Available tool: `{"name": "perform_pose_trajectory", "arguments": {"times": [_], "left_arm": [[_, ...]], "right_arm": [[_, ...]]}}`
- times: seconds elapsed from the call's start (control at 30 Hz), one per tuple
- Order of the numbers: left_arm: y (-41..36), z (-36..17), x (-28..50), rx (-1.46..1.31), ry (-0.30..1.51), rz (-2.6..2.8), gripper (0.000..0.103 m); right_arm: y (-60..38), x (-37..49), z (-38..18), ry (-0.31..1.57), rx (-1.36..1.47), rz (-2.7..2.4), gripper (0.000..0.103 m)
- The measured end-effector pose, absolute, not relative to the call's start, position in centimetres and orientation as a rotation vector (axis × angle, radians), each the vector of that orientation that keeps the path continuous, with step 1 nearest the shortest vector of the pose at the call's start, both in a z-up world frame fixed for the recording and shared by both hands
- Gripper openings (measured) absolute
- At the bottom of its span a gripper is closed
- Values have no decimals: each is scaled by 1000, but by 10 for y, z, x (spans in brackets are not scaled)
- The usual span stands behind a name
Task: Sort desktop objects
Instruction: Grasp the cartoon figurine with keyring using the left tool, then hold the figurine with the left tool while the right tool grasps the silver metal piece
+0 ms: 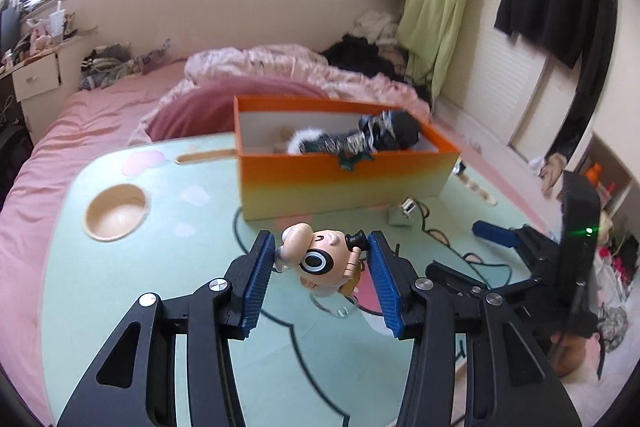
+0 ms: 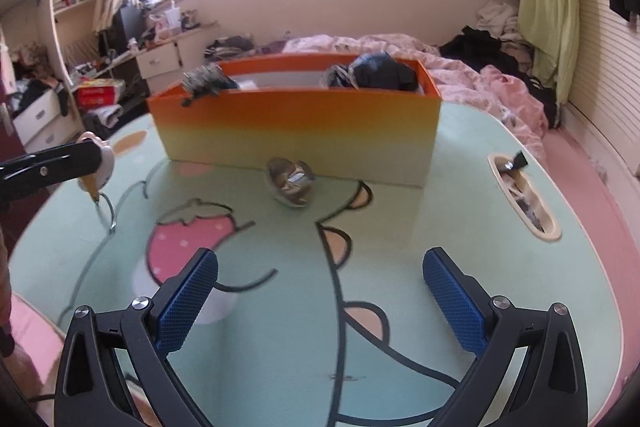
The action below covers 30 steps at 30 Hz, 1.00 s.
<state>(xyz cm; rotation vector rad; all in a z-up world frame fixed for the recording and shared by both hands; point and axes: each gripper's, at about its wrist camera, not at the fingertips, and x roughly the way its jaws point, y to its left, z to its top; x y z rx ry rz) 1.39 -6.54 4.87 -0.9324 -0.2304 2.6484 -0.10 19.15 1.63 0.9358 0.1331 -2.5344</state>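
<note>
A small figurine (image 1: 320, 261) with a round cream head and one large ringed eye was held between the blue pads (image 1: 256, 283) of the left gripper (image 1: 322, 247), the pads pressed against both sides of its head. It was seen lifted above the table (image 1: 120, 307), a pale green bed table printed with a cartoon and a pink strawberry (image 2: 188, 247). From the right wrist view the same figurine (image 2: 98, 167) was glimpsed at the far left edge, clamped at the tip of the left gripper (image 2: 86, 157) and hanging clear of the tabletop. The right gripper (image 2: 320, 291) was held over the table with its fingers (image 2: 452, 299) spread wide and nothing between them; in the left wrist view it (image 1: 512, 239) was seen at the right, near the table's edge. An orange-and-yellow box (image 1: 344, 183) stood at the back of the table, beyond the figurine, and dark fabric things with silvery trim (image 1: 384, 137) were seen lying inside it, one (image 2: 204, 83) draped over the left rim. A crumpled silver piece (image 2: 292, 181) was seen on the table just in front of the box. A round cup recess (image 1: 116, 213) was set into the table's left side, and a long slot (image 2: 524, 197) along its right edge held small oddments too blurred to be named. The table stood on a pink bed (image 1: 80, 123).
</note>
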Motion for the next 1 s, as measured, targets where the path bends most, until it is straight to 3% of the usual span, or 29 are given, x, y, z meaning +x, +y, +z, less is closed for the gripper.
{"name": "perform_pose_trajectory", "arguments": {"times": [0.13, 0.27, 0.43, 0.6, 0.7, 0.83, 1.0], "left_arm": [[-74, 59, 23, -879, -251, 2669, 49], [-80, 66, 29, -840, -277, 2671, 49], [-85, 73, 35, -793, -291, 2678, 49], [-82, 74, 35, -783, -293, 2671, 49], [-80, 73, 34, -789, -291, 2666, 49], [-77, 73, 32, -795, -288, 2661, 49], [-59, 73, 21, -793, -268, 2637, 49]], "right_arm": [[179, -8, 36, 66, 910, -2440, 101], [171, -30, 39, -4, 994, -2392, 83], [164, -55, 43, -85, 1084, -2365, 81], [142, -59, 47, -1, 1106, -2385, 79], [141, -64, 39, 27, 1169, -2432, 68], [148, -70, 22, 22, 1235, -2447, 28], [152, -65, 22, -20, 1178, -2415, 22]]}}
